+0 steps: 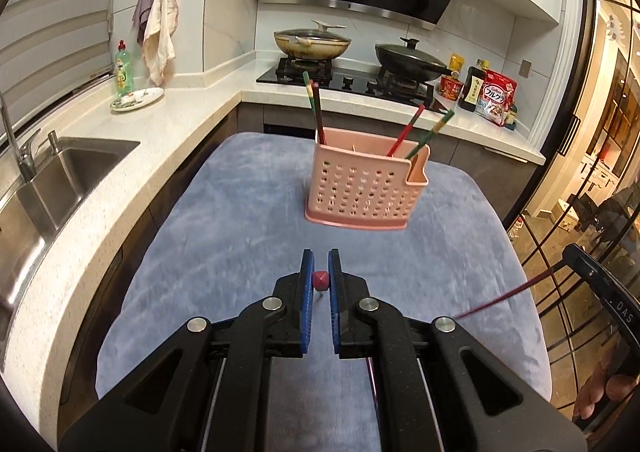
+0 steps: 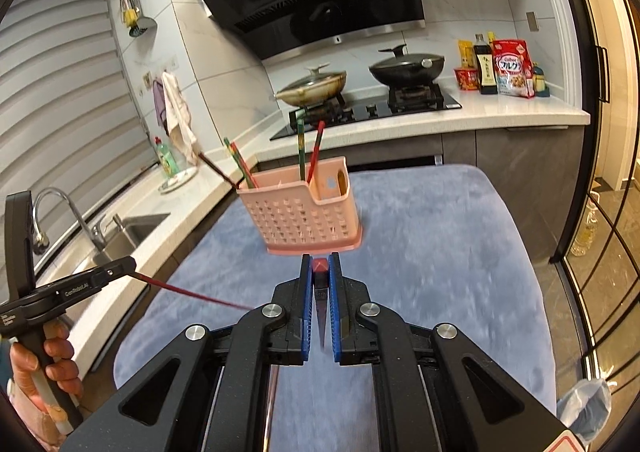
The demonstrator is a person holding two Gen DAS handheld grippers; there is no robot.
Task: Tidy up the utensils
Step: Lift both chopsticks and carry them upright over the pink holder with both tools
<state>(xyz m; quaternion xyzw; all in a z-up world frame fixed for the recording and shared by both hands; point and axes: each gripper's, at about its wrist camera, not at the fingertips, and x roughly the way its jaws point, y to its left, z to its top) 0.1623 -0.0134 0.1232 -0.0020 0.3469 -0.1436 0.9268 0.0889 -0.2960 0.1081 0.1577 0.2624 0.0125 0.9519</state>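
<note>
**Both claws hold chopsticks, caddy straight ahead**

My left claw (image 1: pixel 321 276) is clenched on a red chopstick (image 1: pixel 321 280), seen end-on. The pink caddy (image 1: pixel 366 188) stands ahead on the table (image 1: pixel 240 212), slightly right. My right claw (image 2: pixel 320 272) grips another chopstick (image 2: pixel 320 266), pointing forward, and looks nearer the caddy.

The left gripper (image 1: pixel 321 272) points forward and level, its blue pads (image 1: pixel 307 284) nearly together on a red chopstick (image 1: pixel 321 280). The right gripper (image 2: pixel 320 276) is pinched likewise on another chopstick (image 2: pixel 320 266), with a bare hand (image 2: pixel 44 364) gripping the left one's handle
</note>
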